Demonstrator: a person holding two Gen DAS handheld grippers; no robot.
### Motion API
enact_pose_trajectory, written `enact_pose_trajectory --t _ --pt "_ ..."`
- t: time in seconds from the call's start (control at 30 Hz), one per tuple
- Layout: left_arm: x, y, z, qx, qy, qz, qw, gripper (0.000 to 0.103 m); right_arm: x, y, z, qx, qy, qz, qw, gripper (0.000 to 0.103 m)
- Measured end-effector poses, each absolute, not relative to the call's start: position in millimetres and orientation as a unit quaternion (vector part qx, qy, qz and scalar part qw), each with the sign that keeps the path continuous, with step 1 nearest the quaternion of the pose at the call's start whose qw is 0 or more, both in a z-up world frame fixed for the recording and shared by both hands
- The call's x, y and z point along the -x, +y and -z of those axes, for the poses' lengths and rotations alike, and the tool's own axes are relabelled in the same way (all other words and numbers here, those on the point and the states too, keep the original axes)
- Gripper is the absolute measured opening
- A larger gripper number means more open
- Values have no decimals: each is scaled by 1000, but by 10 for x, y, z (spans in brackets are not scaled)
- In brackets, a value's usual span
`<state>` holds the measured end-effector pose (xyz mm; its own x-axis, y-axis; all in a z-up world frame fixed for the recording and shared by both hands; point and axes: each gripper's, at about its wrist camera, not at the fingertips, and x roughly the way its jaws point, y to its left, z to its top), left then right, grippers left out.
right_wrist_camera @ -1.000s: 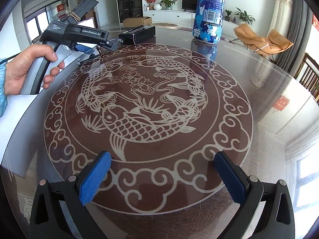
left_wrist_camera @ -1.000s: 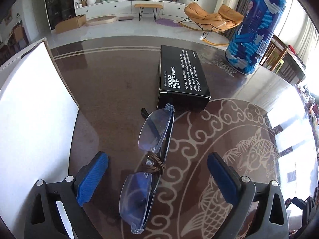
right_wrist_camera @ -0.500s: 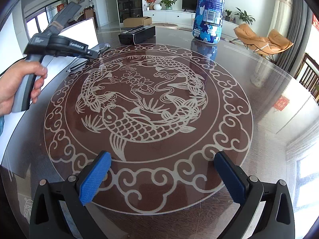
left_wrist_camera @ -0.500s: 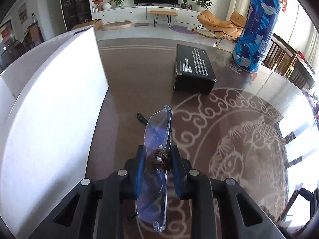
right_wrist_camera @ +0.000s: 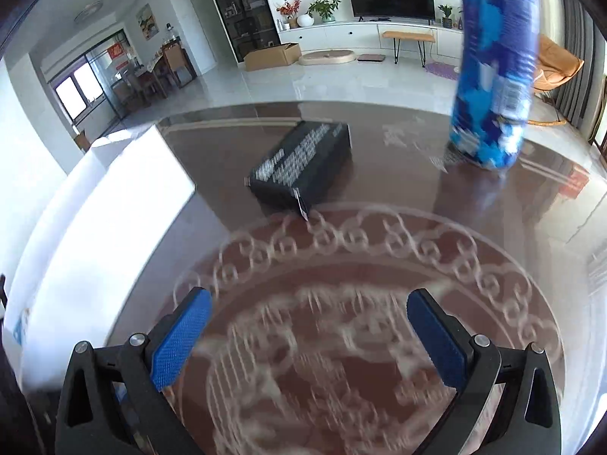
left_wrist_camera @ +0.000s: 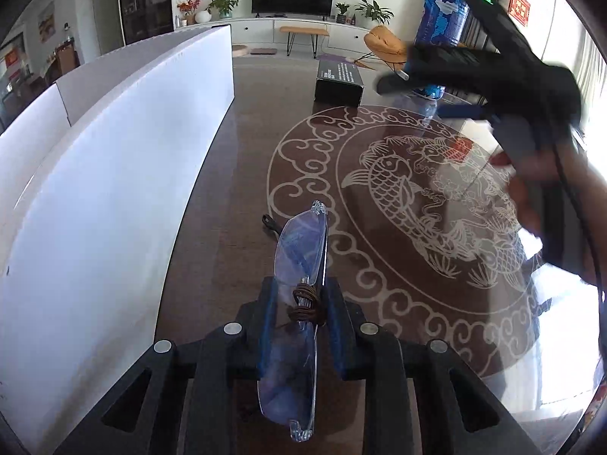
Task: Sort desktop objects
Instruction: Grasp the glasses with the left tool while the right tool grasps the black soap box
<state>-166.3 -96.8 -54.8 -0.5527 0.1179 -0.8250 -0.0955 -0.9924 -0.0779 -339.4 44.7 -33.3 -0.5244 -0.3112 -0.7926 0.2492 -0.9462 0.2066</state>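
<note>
My left gripper (left_wrist_camera: 301,295) is shut on a pair of rimless glasses (left_wrist_camera: 299,250) at the bridge, which is wound with brown cord, and holds them above the dark table. My right gripper (right_wrist_camera: 309,322) is open and empty over the table's fish pattern; it also shows blurred in the left wrist view (left_wrist_camera: 493,87) at the upper right. A black box (right_wrist_camera: 303,163) with white print lies ahead of it, and also shows in the left wrist view (left_wrist_camera: 338,79). A tall blue patterned bottle (right_wrist_camera: 493,76) stands to the box's right.
A white open bin (left_wrist_camera: 114,174) stands along the table's left side, with its wall close to the glasses; it also shows in the right wrist view (right_wrist_camera: 95,204). The round glass table (left_wrist_camera: 398,197) carries a carved fish pattern. The living room lies beyond.
My left gripper closed on the glasses and lifted them back along the white bin. My right gripper swung forward across the table toward the black box and bottle.
</note>
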Motion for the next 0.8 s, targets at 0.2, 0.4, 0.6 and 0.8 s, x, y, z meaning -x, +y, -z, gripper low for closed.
enact_pose_trajectory --t 0.2,0.4,0.6,0.8 --pt "1793 -978 549 473 -31 -878 68 24 4375 -58 390 -496 -46 863 83 103" --pt "1866 -1042 543 471 -47 -878 71 24 4608 -381 582 -516 2 856 39 93" --pt "1851 -978 551 456 -36 -887 61 24 4298 -232 592 -498 25 865 62 60" --pt "1672 -784 560 442 -36 -894 69 24 3196 460 611 -477 36 872 104 60"
